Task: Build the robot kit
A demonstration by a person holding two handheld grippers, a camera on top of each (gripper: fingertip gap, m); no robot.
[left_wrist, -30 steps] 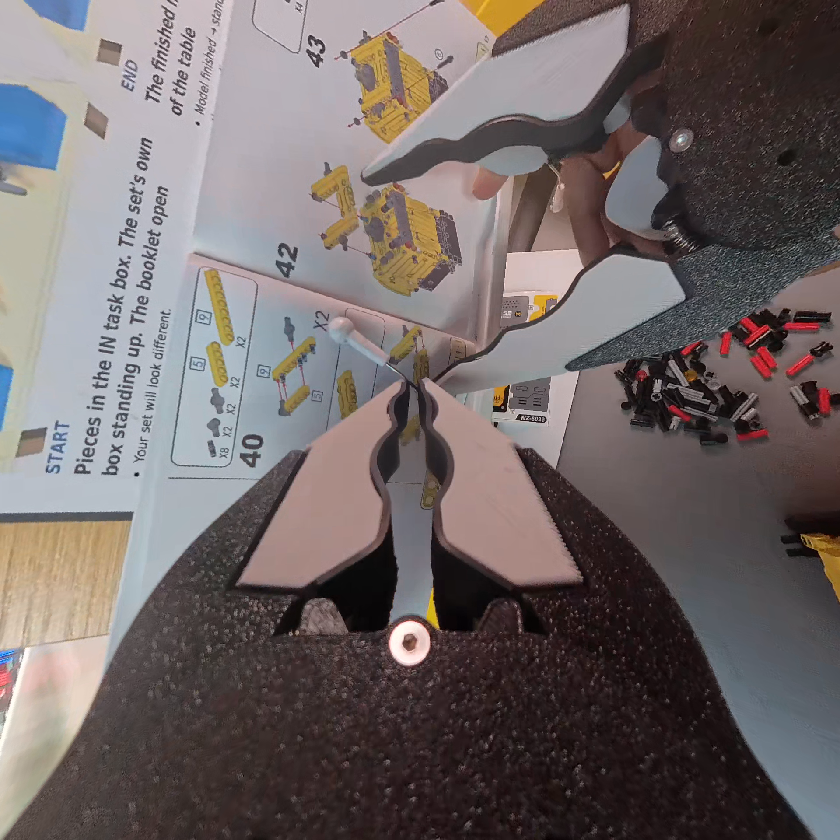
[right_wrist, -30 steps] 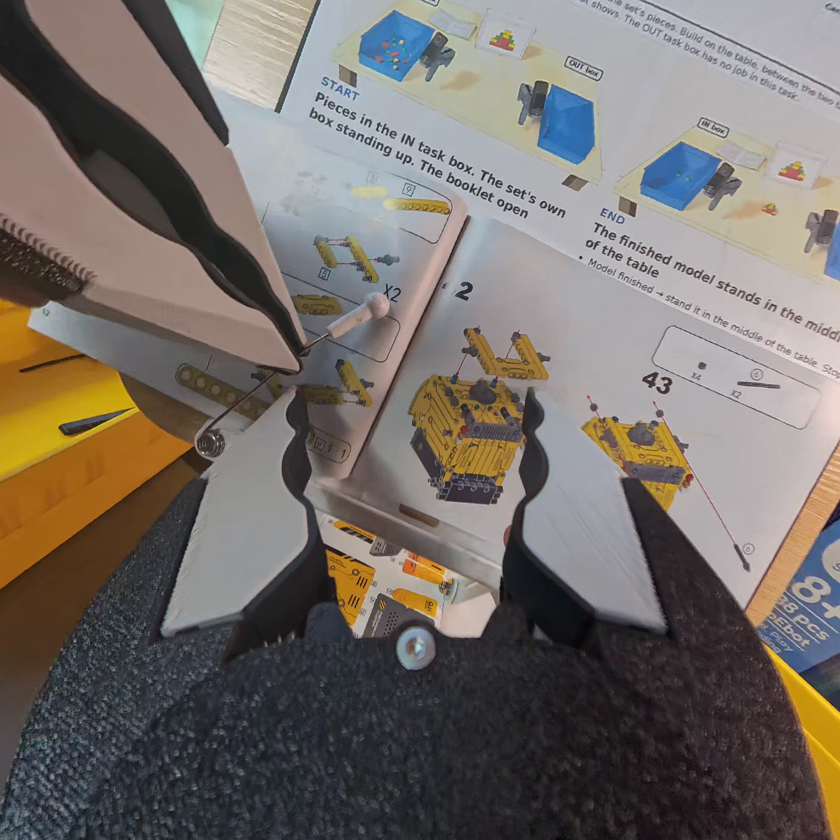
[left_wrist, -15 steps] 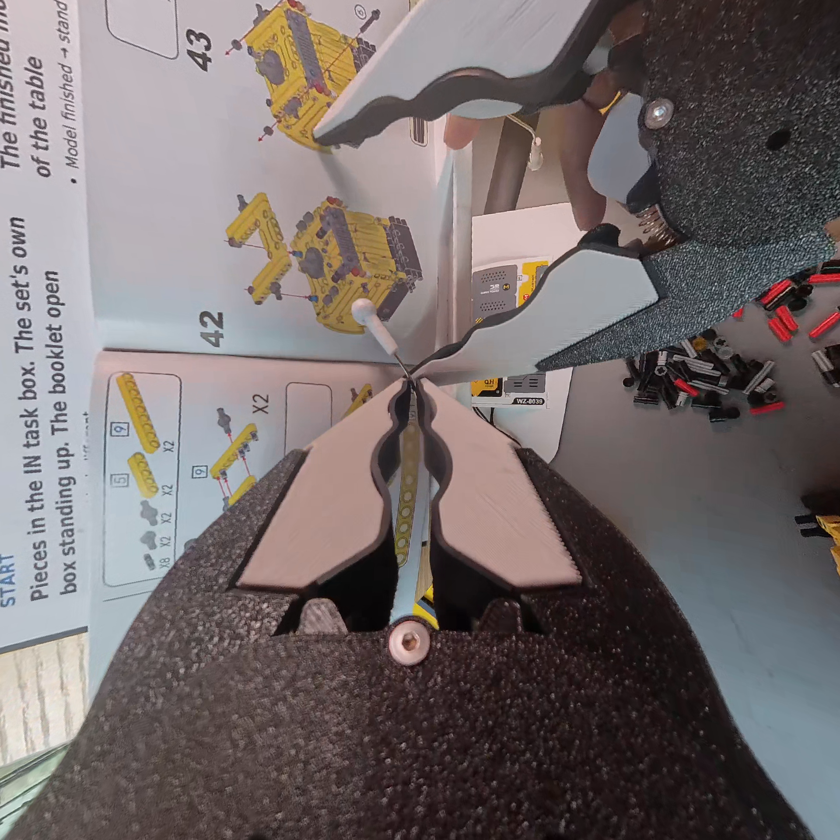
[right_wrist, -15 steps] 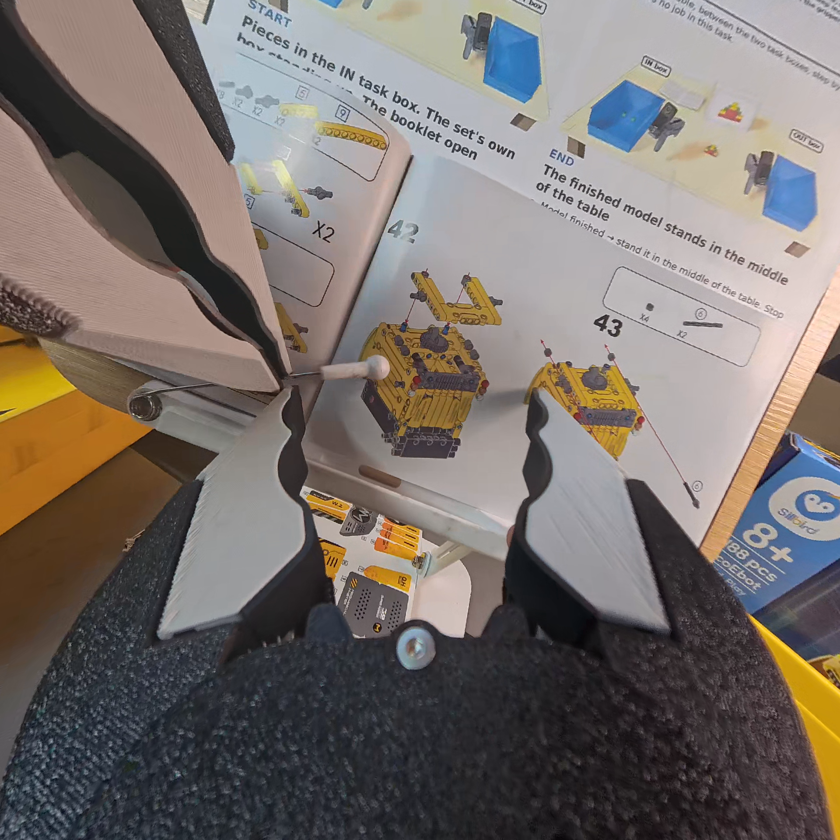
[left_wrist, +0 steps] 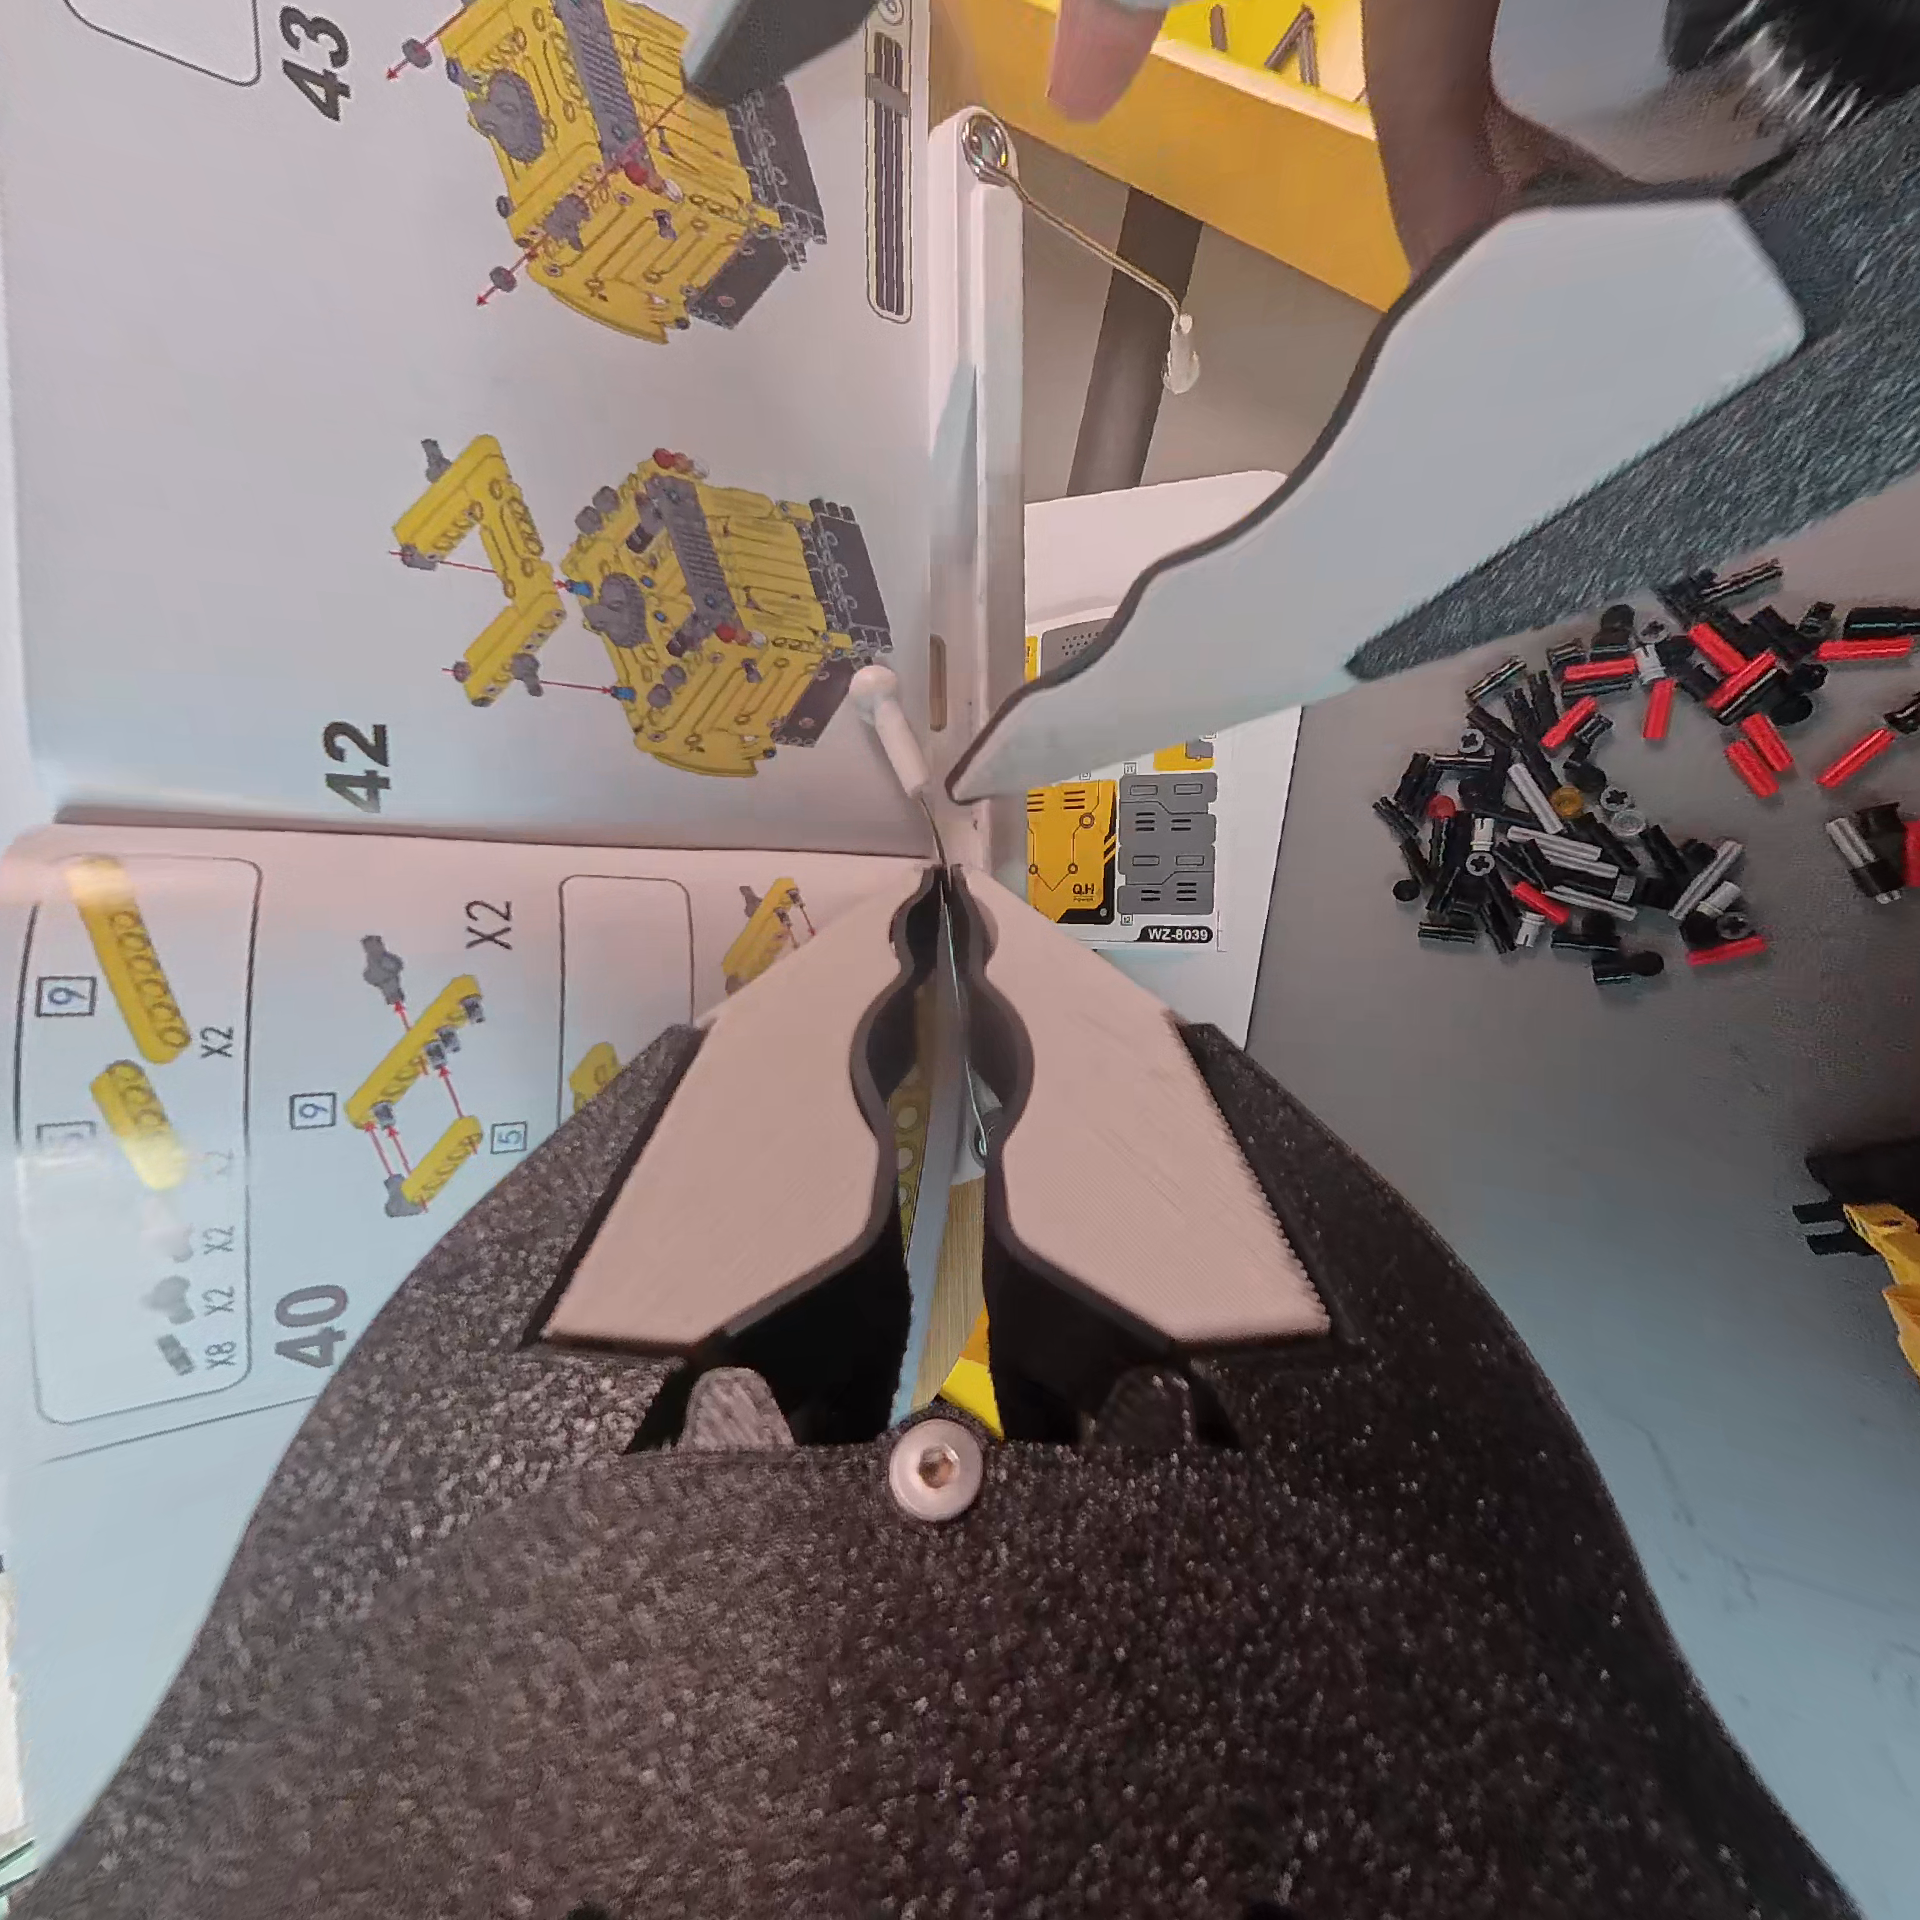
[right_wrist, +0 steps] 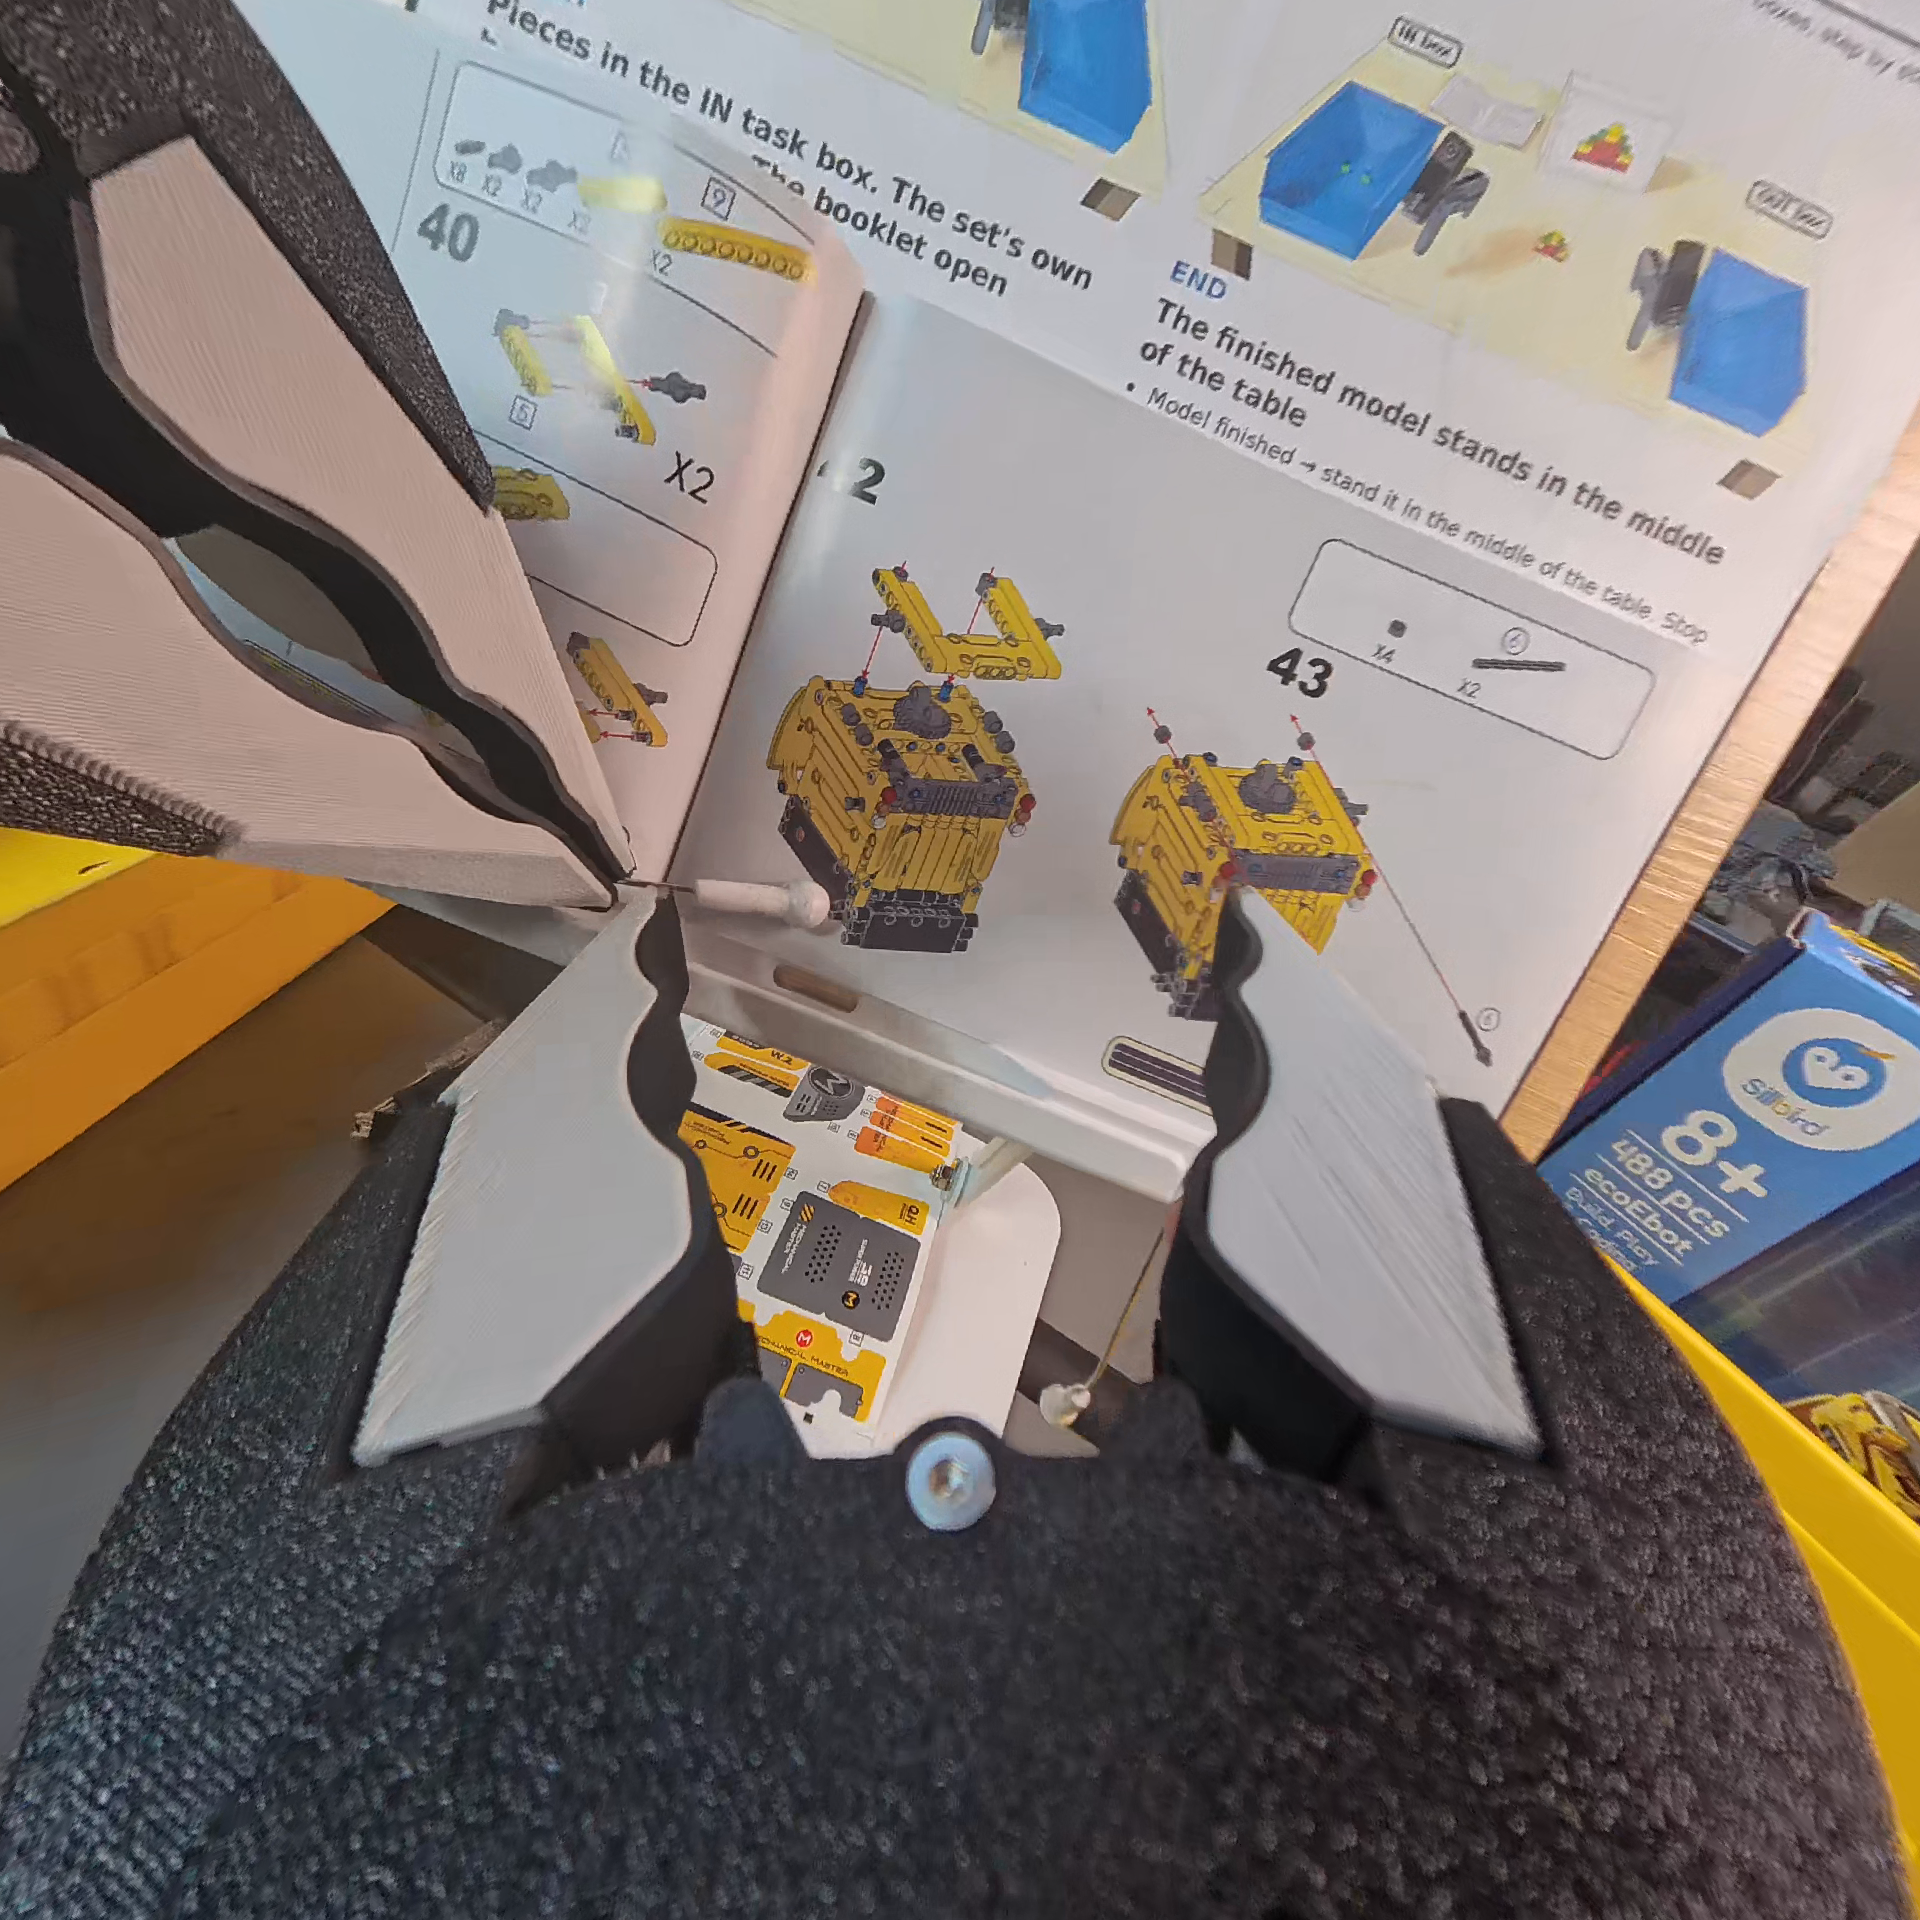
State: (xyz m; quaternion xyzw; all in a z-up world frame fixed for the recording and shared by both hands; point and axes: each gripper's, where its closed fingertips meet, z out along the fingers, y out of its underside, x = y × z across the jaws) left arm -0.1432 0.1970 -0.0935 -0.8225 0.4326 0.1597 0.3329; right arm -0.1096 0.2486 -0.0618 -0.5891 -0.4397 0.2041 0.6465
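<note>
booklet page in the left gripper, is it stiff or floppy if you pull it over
Probably floppy: the booklet page is thin glossy paper that already bows where the left gripper, shut, pinches its edge. It may slip or tear, since that grip also takes in the wire page holder. It likely weighs very little. The right gripper waits open beside it.

The right gripper stands with jaws wide apart before an open instruction booklet propped on a stand. The left gripper, jaws closed, pinches a white-tipped wire page holder at the booklet's lower edge. A sticker sheet lies below.
</note>
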